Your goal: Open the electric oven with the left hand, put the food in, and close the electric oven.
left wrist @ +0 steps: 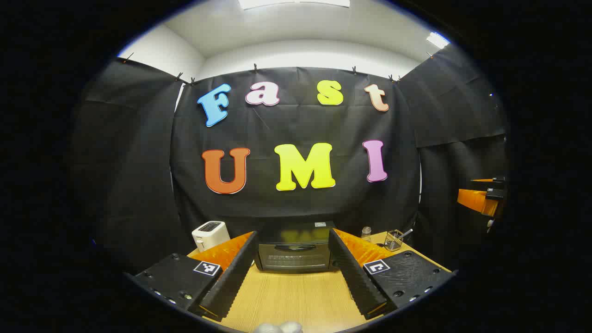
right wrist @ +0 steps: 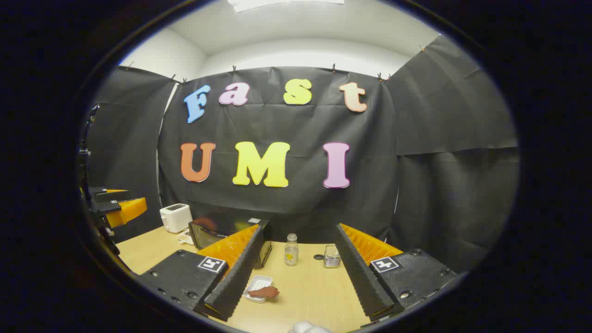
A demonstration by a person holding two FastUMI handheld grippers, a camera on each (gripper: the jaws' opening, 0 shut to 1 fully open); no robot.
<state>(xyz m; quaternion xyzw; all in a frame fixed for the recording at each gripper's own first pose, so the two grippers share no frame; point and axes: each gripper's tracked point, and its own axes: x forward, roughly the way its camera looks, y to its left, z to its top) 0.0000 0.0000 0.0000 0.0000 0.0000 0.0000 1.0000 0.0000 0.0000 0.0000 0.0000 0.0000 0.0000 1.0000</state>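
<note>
A: Where's the electric oven (left wrist: 294, 252)?
B: At the far edge of the tabletop (left wrist: 296, 296), against the black cloth wall, door closed. In the left gripper view it sits straight ahead, framed between the left tongs (left wrist: 296, 277).
A: And the food?
B: A reddish-brown piece of food (right wrist: 264, 292) lies on a small white tray (right wrist: 257, 282) toward the near edge of the tabletop, in the right gripper view just beside the left finger of the right tongs (right wrist: 293, 283).
A: Are the tongs holding anything?
B: No. Both pairs are spread wide with nothing between the fingers, hovering above the wood.
A: What else stands around the oven?
B: A white toaster (left wrist: 210, 234) toward the far left corner. On the oven's other side a small glass bottle (right wrist: 291, 249), a dark round lid (right wrist: 318, 256) lying flat, and a little wire holder (left wrist: 393, 240) with a utensil sticking out, along the far edge.
A: Can you see one tool from the other?
B: Yes, the left one appears at the left edge of the right gripper view, raised above the tabletop.
</note>
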